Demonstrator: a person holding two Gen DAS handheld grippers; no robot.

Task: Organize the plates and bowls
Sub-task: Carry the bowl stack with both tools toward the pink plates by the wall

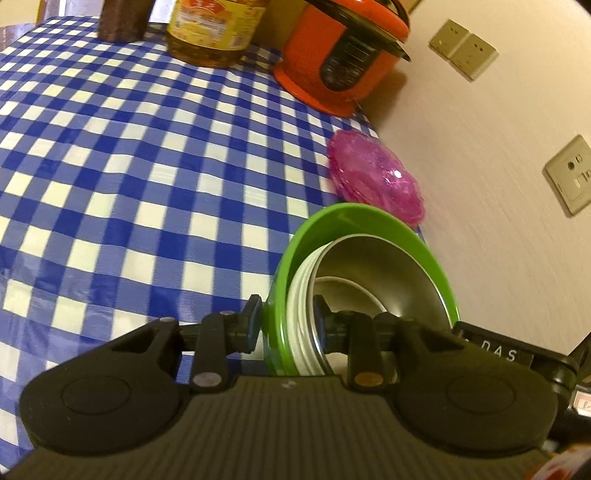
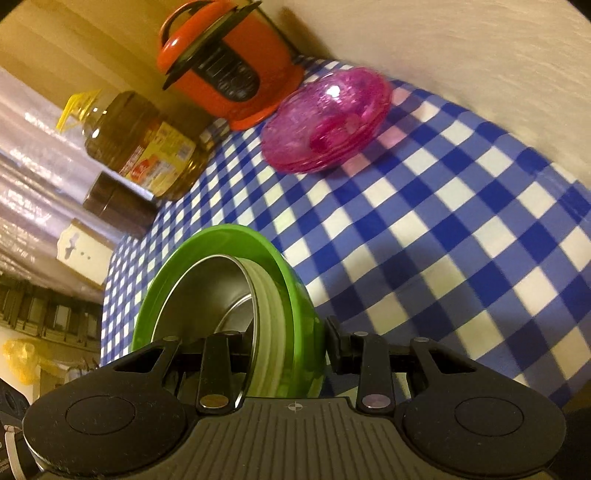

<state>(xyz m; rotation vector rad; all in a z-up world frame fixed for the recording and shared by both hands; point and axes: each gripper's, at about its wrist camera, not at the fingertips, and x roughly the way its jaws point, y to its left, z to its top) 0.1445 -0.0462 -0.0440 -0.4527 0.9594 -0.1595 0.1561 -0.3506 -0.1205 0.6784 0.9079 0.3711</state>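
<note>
A green bowl (image 1: pixel 354 225) holds a white ribbed bowl (image 1: pixel 301 295) and a steel bowl (image 1: pixel 384 273) nested inside it. My left gripper (image 1: pixel 288 325) is shut on the rim of this stack, one finger outside the green wall and one inside the steel bowl. My right gripper (image 2: pixel 291 343) is shut on the opposite rim of the same green bowl (image 2: pixel 229 240), with the steel bowl (image 2: pixel 210 295) and white bowl (image 2: pixel 269 317) inside. The stack is held tilted above the checked table. A stack of pink translucent plates (image 1: pixel 376 177) sits near the wall; it also shows in the right wrist view (image 2: pixel 325 122).
The table has a blue and white checked cloth (image 1: pixel 129 166). At its far end stand an orange rice cooker (image 1: pixel 340 55), a big oil bottle (image 1: pixel 214 29) and a dark jar (image 1: pixel 122 18). The wall (image 1: pixel 480 184) with sockets runs along the table's edge.
</note>
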